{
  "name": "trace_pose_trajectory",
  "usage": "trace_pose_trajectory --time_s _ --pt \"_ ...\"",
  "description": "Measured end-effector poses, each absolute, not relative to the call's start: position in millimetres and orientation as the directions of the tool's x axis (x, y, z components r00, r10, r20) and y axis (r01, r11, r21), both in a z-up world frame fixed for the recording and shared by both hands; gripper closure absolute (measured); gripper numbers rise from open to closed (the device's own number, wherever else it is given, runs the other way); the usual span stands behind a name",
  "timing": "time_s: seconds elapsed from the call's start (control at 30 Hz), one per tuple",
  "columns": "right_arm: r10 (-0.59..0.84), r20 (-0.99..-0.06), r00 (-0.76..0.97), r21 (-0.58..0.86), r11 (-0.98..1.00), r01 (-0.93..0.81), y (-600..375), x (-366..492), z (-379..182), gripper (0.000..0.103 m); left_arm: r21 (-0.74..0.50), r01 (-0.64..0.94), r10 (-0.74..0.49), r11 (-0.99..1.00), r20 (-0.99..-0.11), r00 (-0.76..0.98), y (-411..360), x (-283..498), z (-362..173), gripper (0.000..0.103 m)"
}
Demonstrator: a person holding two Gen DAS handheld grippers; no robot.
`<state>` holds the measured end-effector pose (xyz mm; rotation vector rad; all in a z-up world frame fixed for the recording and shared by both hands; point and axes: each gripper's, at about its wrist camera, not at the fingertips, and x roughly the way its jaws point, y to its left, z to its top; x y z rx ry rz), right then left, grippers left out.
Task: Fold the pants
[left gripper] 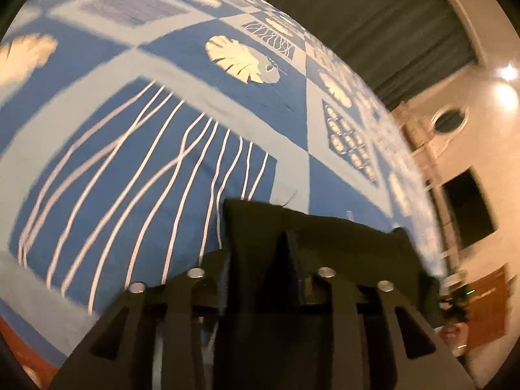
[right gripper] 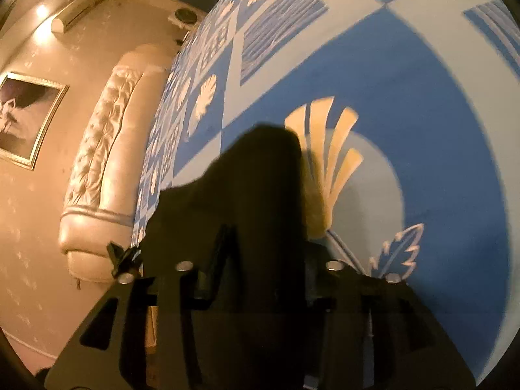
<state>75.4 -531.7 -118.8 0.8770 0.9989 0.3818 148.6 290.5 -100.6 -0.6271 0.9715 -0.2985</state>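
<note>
The pants are dark, nearly black cloth. In the left wrist view my left gripper [left gripper: 287, 237] is shut on a fold of the pants [left gripper: 341, 230], held above the blue patterned bedspread [left gripper: 146, 162]. In the right wrist view my right gripper [right gripper: 260, 227] is shut on another dark bunch of the pants [right gripper: 260, 169], which drapes over and hides the fingers. Most of the pants is out of view in both frames.
The bedspread [right gripper: 406, 81] has white leaf and line patterns and fills most of both views. A cream tufted headboard [right gripper: 104, 162] and a framed picture [right gripper: 26, 117] are at the left in the right wrist view. A dark curtain [left gripper: 373, 16] and shelving [left gripper: 468, 201] lie beyond the bed edge.
</note>
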Motion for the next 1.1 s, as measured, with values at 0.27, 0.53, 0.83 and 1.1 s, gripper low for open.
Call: trace_pose_trajectory --time_s 0.27,0.53,0.83,1.1 --pt "0.617 -0.547 0.566 0.785 0.613 0.09 -526.7 66.2 -99.3 0.032 -0.652 0.117 -0.611 0.749 -0.612 0.503 279.3 120.2 -96.0 0.022" --pt "0.592 -0.555 0.584 0.773 0.626 0.099 -517.2 65.5 -93.0 0.031 -0.705 0.04 -0.64 0.708 -0.618 0.456 266.7 126.7 -106.7 0.073" --pt "0.506 -0.603 0.617 0.664 0.747 0.036 -499.8 64.3 -63.8 0.031 -0.774 0.022 -0.677 0.633 -0.538 0.502 241.3 121.2 -51.1 0.08" --pt "0.442 -0.609 0.659 0.616 0.787 0.041 -495.4 59.8 -49.0 0.031 -0.763 0.238 -0.761 0.601 -0.456 0.461 120.2 126.5 40.5 0.086"
